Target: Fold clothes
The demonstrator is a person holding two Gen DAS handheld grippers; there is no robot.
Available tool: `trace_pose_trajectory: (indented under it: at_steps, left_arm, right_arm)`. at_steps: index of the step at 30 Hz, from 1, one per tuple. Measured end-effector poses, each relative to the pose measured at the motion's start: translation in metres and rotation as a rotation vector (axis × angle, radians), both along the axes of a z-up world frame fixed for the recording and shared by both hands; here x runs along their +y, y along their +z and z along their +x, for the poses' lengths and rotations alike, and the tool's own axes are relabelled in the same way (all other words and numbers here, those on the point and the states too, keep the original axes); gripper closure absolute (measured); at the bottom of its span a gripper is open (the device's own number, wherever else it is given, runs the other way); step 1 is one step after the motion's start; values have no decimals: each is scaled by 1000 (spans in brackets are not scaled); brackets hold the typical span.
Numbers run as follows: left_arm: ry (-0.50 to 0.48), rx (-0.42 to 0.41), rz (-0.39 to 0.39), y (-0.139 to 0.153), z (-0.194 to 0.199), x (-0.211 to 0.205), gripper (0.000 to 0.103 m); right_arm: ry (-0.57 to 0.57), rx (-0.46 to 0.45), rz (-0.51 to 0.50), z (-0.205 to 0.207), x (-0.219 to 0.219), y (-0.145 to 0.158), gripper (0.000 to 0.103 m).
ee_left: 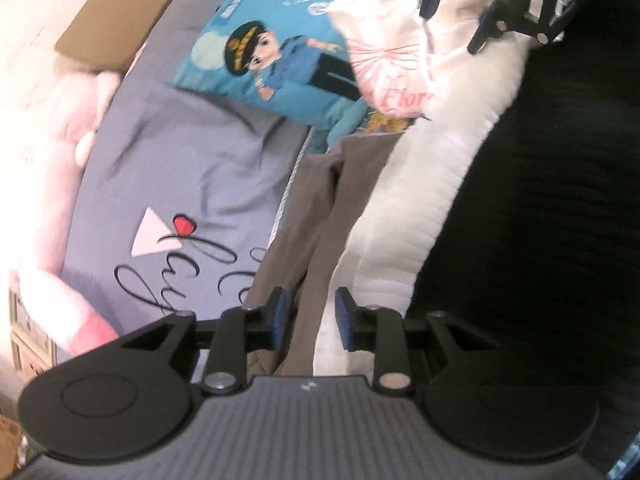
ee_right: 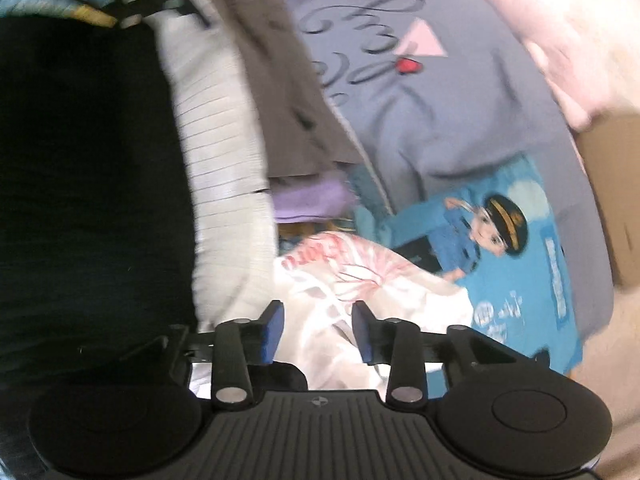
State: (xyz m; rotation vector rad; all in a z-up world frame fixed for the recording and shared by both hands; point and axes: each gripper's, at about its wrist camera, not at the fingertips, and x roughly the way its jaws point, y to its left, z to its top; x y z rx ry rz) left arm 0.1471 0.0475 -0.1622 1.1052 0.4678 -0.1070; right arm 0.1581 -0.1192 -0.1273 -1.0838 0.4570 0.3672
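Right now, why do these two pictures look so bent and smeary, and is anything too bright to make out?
Both views bulge at the edges from the fisheye lens. In the left wrist view the pink blanket is washed out by glare, while the black garment shows almost no detail. In the right wrist view the white shirt and cartoon pillow are smeared by motion.

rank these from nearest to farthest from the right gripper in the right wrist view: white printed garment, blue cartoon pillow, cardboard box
1. white printed garment, directly between and ahead of the right gripper fingers.
2. blue cartoon pillow, ahead and to the right, partly under the garment.
3. cardboard box, far right edge, beyond the pillow.
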Motion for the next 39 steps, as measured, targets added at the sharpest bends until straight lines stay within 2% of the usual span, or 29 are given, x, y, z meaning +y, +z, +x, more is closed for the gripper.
trace_pose_trajectory:
  at_steps: [2, 4, 5, 7, 8, 10, 13, 16, 21, 23, 27, 32, 35, 39]
  left_arm:
    - [0, 39, -83, 11, -14, 8, 47]
    - [-2, 98, -198, 25, -30, 19, 2]
    - [1, 133, -259, 29, -41, 24, 0]
    - [7, 206, -382, 37, -62, 36, 0]
    - [26, 238, -414, 36, -73, 40, 0]
    - [58, 251, -427, 31, -93, 44, 0]
    - [95, 274, -429, 23, -115, 48, 0]
    - [88, 292, -411, 20, -120, 45, 0]
    - [47, 258, -389, 28, -100, 27, 0]
    - [25, 249, -371, 29, -88, 17, 0]
    - [-18, 218, -295, 22, -74, -2, 0]
    - [-54, 211, -278, 16, -73, -11, 0]
    - [-68, 222, -259, 6, -76, -10, 0]
    - [-57, 226, -269, 3, -76, -9, 0]
  right_arm:
    - [-23, 2, 77, -6, -10, 9, 53]
    - [-51, 24, 191, -23, -24, 20, 39]
    - [-65, 38, 244, -32, -32, 24, 34]
    - [-118, 77, 360, -54, -50, 30, 32]
    - [-142, 101, 410, -66, -59, 31, 32]
    - [-176, 116, 441, -89, -70, 27, 31]
    - [-186, 118, 395, -111, -75, 15, 31]
    - [-148, 130, 339, -120, -66, 4, 31]
    - [-115, 93, 332, -94, -40, 2, 31]
    - [-99, 91, 290, -77, -27, -4, 31]
    - [-15, 74, 66, -51, -9, -29, 43]
    - [77, 75, -66, -38, -10, -34, 61]
    - [86, 42, -69, -32, -16, -22, 61]
    - [36, 32, -47, -13, -25, -9, 59]
